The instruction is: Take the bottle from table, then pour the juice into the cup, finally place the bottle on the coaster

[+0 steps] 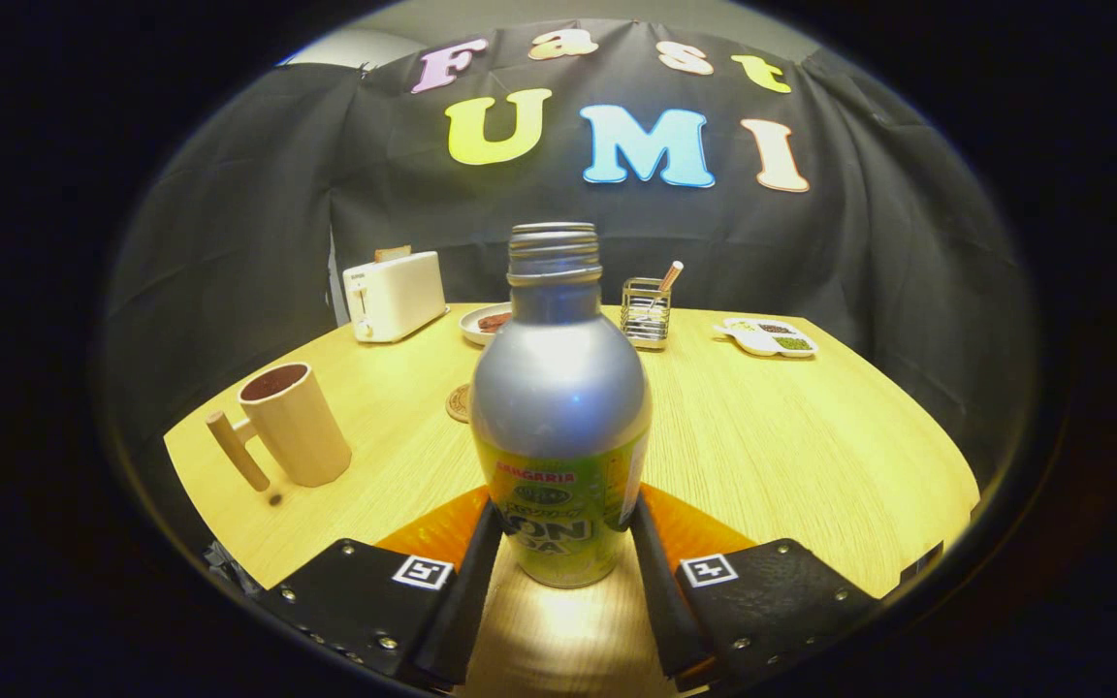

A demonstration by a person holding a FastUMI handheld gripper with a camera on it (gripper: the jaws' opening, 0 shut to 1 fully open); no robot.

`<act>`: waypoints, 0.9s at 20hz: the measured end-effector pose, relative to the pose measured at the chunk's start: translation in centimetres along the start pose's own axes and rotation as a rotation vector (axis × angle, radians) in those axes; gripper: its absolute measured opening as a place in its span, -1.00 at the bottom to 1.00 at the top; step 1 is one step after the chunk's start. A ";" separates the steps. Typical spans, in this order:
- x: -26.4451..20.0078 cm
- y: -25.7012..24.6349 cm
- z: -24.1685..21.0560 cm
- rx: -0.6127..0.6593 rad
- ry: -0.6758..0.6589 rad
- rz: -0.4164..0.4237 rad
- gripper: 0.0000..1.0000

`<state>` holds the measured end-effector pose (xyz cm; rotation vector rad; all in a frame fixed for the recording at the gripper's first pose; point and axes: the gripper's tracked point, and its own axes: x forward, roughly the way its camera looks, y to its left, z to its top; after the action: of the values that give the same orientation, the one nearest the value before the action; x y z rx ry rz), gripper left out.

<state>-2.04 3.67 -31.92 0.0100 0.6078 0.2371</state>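
A silver metal bottle [560, 388] with a green label and an open threaded neck stands upright between my fingers. My gripper [563, 557] is shut on its lower part, one finger [473, 572] pressing on each side. I cannot tell whether its base rests on the wooden table [791, 456] or hangs just above it. A wooden cup [295, 425] with a side handle stands beyond my fingers to the left, its dark inside showing. A round coaster [460, 402] lies beyond the bottle, partly hidden by the bottle's left shoulder.
At the back of the table stand a white toaster [394, 294], a plate [484, 323] with something brown on it, a wire holder [646, 312] with utensils, and a white divided dish [769, 337] to the right. The black cloth wall hangs behind.
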 end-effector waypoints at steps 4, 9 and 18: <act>-0.1 0.5 0.7 -0.081 0.017 0.002 0.41; -0.2 0.7 1.7 -0.179 0.036 -0.020 0.42; -0.1 1.6 5.7 -0.383 0.045 -0.068 0.41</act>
<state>0.79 5.58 -27.03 -0.3862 0.5988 0.2850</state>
